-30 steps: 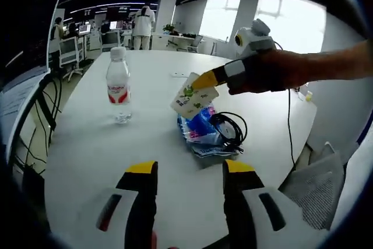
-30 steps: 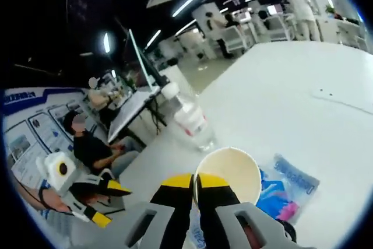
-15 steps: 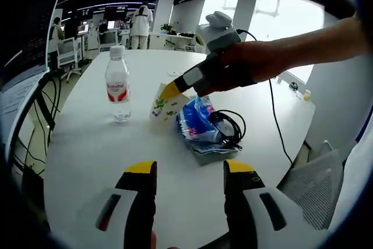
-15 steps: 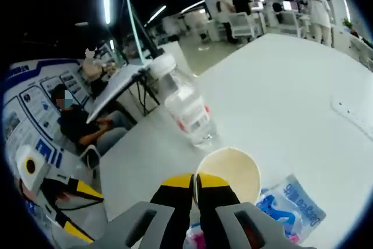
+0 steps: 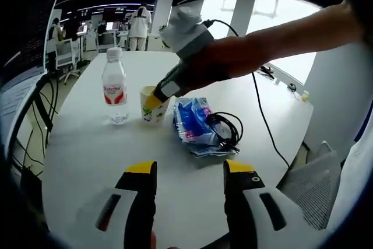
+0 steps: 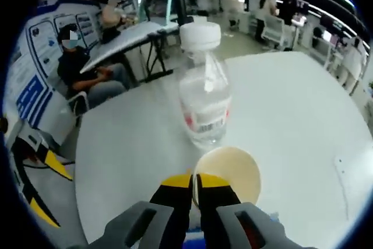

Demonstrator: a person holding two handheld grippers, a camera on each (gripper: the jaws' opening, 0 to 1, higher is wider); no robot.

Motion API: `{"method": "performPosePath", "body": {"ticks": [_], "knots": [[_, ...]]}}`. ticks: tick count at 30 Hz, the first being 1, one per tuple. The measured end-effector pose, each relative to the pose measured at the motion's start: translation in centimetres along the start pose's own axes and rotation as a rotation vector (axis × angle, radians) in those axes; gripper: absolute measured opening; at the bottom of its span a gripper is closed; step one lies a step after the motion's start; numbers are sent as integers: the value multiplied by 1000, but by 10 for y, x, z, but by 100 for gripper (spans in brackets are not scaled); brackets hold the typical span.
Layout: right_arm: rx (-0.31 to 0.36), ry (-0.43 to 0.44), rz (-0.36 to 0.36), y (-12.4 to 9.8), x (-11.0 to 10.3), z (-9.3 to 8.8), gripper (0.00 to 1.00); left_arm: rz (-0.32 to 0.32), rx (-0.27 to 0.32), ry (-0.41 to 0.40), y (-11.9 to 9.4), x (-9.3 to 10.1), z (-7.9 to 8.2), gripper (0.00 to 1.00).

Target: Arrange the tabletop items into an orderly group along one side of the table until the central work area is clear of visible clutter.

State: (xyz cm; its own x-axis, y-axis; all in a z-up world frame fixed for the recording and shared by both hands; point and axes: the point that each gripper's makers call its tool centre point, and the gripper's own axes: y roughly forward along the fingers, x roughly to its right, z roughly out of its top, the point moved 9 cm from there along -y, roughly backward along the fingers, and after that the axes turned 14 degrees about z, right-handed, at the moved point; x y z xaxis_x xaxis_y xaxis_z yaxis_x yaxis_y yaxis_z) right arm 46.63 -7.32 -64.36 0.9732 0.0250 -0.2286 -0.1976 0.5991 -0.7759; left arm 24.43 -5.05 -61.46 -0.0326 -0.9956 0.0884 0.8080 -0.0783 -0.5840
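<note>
I'm pinching rim of paper cup [image 6: 228, 174] with right gripper [image 6: 194, 182], jaws clamped on its near edge. Cup [image 5: 153, 104] is sitting on white table [image 5: 93, 144], upright. Water bottle [image 6: 201, 98] is standing just beyond cup at 12 o'clock, blocking path ahead. Blue packets [image 5: 193, 122] and black cable [image 5: 224, 129] are lying at cup's 3 o'clock. Left gripper [image 5: 190, 174] is hovering low, jaws spread, gripping nothing.

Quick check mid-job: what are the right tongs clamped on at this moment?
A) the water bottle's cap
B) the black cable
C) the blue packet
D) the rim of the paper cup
D: the right tongs pinch the rim of the paper cup, just short of the water bottle.
</note>
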Motion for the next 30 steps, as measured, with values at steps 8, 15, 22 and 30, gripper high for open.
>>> {"method": "performPosePath", "body": {"ticks": [8, 15, 22, 30], "knots": [[-43, -42, -10, 14, 5, 5, 0, -18, -11, 16, 4, 0, -5, 45], [-98, -97, -22, 21, 10, 8, 0, -25, -23, 8, 7, 0, -8, 44], [-114, -115, -33, 24, 17, 15, 0, -23, -25, 2, 7, -2, -9, 44], [-107, -101, -41, 24, 18, 15, 7, -14, -22, -3, 5, -5, -9, 44]]}}
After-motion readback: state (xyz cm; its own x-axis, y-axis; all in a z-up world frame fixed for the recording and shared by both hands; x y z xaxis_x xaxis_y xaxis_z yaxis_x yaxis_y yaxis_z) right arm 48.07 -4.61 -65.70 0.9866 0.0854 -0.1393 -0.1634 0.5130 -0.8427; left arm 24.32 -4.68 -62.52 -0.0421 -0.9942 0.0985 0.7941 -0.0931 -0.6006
